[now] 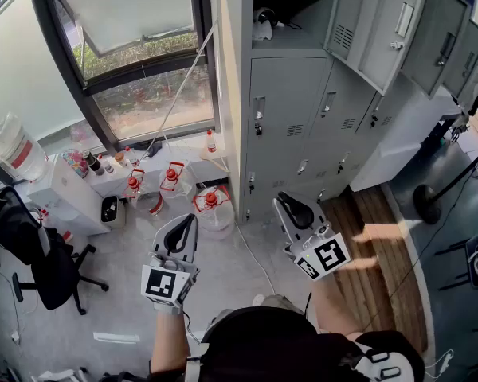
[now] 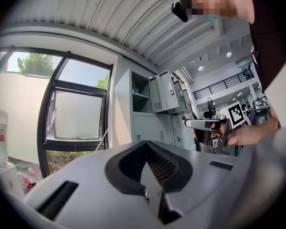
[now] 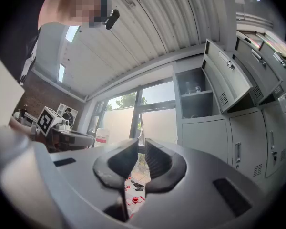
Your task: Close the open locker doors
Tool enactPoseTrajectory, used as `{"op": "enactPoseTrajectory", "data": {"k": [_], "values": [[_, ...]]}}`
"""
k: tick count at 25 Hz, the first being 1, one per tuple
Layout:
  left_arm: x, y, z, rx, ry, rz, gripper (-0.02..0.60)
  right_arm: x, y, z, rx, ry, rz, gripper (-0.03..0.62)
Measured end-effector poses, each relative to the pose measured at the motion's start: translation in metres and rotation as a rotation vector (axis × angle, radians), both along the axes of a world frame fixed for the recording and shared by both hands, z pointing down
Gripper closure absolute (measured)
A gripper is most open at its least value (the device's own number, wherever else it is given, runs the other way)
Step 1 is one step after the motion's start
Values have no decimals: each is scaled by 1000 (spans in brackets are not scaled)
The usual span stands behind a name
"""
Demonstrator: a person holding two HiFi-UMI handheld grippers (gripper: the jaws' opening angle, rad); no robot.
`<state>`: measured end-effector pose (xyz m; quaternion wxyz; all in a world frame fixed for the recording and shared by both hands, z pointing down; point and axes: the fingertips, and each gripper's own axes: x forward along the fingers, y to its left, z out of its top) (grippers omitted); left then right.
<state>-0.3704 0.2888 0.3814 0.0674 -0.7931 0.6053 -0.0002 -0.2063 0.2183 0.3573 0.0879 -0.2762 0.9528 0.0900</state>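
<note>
**Both tools closed, nothing gripped**

The left tool (image 1: pixel 190 223) pointed level, its jaws together with nothing between them. The right tool (image 1: pixel 289 204) tilted slightly upward, its jaws likewise closed. Both forearms (image 1: pixel 169 341) reached forward, holding the tools side by side and apart.

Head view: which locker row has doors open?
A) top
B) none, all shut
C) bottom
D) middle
A: the top-row doors stand swung out from the cabinet, beside an open compartment with its shelf exposed, while the lower doors sit flat and shut.
</note>
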Motion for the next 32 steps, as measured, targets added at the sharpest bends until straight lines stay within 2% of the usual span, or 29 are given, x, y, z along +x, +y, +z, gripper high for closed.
{"op": "enactPoseTrajectory", "data": {"k": [9, 19, 25, 32], "values": [[33, -44, 1, 33, -29, -3, 572, 23, -34, 1, 17, 10, -35, 540], [64, -93, 23, -15, -19, 7, 572, 47, -81, 14, -40, -43, -54, 540], [52, -137, 34, -43, 14, 45, 572, 41, -120, 20, -51, -37, -11, 540], [24, -210, 27, -35, 27, 159, 572, 10, -175, 11, -34, -22, 89, 540]]}}
